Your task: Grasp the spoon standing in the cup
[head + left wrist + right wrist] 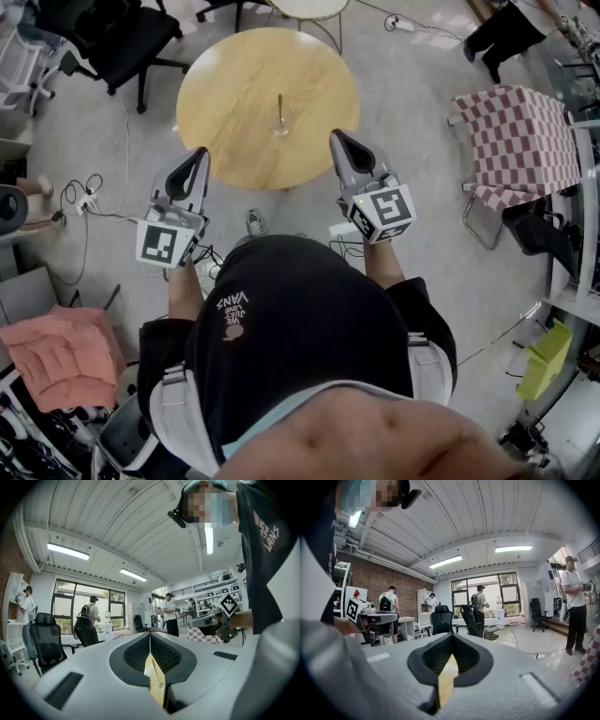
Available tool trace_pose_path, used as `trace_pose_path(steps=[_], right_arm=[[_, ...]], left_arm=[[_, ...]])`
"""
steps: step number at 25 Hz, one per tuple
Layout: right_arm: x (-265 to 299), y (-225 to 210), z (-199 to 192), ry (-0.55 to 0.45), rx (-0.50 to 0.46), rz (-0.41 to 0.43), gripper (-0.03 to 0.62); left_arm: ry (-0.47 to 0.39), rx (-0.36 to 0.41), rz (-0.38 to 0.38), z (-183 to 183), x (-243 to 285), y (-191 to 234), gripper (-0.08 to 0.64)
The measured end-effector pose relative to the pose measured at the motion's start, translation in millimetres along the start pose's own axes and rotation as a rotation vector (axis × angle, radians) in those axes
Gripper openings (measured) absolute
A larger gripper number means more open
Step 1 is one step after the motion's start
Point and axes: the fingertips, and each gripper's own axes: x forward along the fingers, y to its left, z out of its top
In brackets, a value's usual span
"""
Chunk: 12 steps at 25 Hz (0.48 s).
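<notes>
Wood fills the upper centre of the head view: a round pale table (225,94) on a grey concrete floor (422,169). Near its middle we see a small clear cup (280,127) with the spoon (279,105) standing in it, handle up.

The left gripper (200,153) sits over the table's lower left edge and the right gripper (336,137) over its lower right edge. Both point toward the top of the frame, well apart from the cup, which lies between them and further up. In the left gripper view we find the jaws pressed together at the tips, holding nothing. Through the narrow slot beneath them the tabletop, cup and spoon show far off. The right gripper view shows its jaws likewise together and empty, with a sliver of tabletop in the slot.

Around the table we note a black office chair (112,37) at the upper left, cables (89,202) on the floor at the left and a pink cloth (61,352) at the lower left. A red-and-white checked cloth (520,141) is draped at the right.

The gripper views give us a white ribbed ceiling (117,527) with strip lights (68,551), tall windows (487,590) and a brick wall (389,581) at the left. Several people (169,613) stand in the background
</notes>
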Motion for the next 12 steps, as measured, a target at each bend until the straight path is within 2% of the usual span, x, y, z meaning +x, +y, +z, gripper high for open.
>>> trace_pose_path(steps=[5,9,12], right_arm=[[6.8,1.2,-2.0,-0.004,-0.004,0.003,-0.005],[10.3,3.8,0.3,-0.009,0.002,0.02,-0.004],[13.6,5.6,3.8,-0.026,0.02,0.026,-0.003]], left_arm=[[0.034,-0.066,0.016,-2.1,3.6,1.3,0.0],[-0.003,-0.018,0.003,-6.4,1.6,8.4,0.0],[-0.009,-0.015,0.0,-7.6,1.6,12.3,0.0]])
